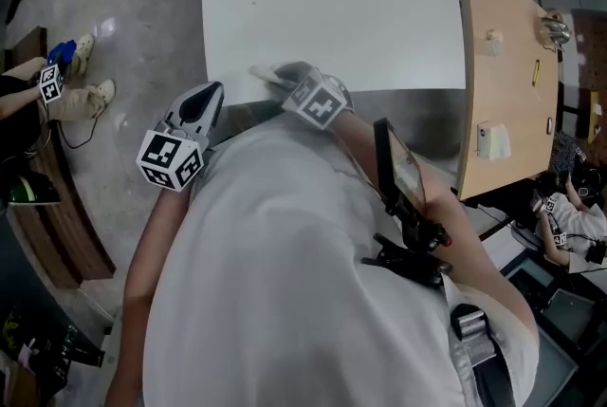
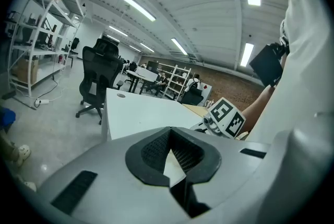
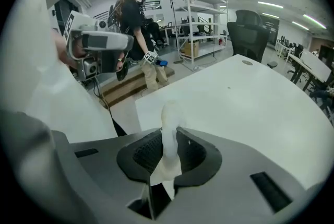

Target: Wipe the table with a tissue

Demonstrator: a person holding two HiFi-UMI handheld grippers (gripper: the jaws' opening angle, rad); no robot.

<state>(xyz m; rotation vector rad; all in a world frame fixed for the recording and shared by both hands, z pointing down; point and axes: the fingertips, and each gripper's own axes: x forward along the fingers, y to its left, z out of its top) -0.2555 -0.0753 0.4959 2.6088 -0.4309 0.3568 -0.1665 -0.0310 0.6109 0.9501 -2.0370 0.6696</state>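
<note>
Now your right gripper (image 1: 287, 76) pinches the tissue (image 1: 263, 72) at the near edge of the table (image 1: 332, 7), so the wiping looks barely begun. Next, press the tissue flat and sweep it away across the top. Your left gripper (image 1: 202, 101), jaws together on nothing, hangs off the table's corner.

The white table (image 1: 332, 7) lies open across its top, bounded at right by a wooden table (image 1: 507, 87) bearing small items.

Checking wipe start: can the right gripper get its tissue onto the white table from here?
Probably yes. The right gripper, shut on the tissue, is at the near edge of the table; nothing stands between them.
</note>
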